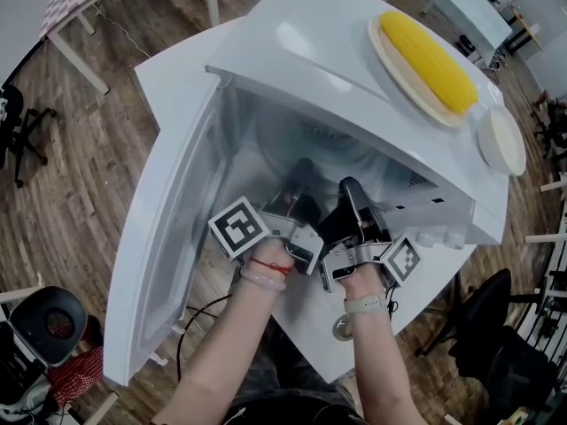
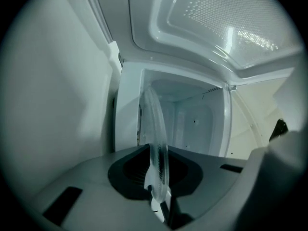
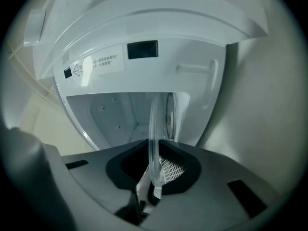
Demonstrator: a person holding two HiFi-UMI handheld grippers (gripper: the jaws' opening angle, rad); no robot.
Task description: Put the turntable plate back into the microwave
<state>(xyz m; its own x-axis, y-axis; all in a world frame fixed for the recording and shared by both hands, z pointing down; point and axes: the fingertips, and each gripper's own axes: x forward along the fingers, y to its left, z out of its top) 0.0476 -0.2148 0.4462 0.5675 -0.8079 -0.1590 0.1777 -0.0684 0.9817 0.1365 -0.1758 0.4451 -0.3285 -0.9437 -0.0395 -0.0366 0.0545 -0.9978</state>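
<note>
Now, left tongs (image 1: 298, 193) and right tongs (image 1: 353, 204), the 2 clenched on 1 turntable plate (image 2: 155, 129) inside 1 microwave (image 1: 319, 51).

Grey L gripper (image 2: 159, 192), red wrist cord (image 1: 270, 266), white wristband (image 1: 364, 305)

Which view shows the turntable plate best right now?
The left gripper view: the turntable plate runs edge-on from the closed jaws into the microwave. The right gripper view shows a shorter clamped stretch; the head view barely shows it.
</note>
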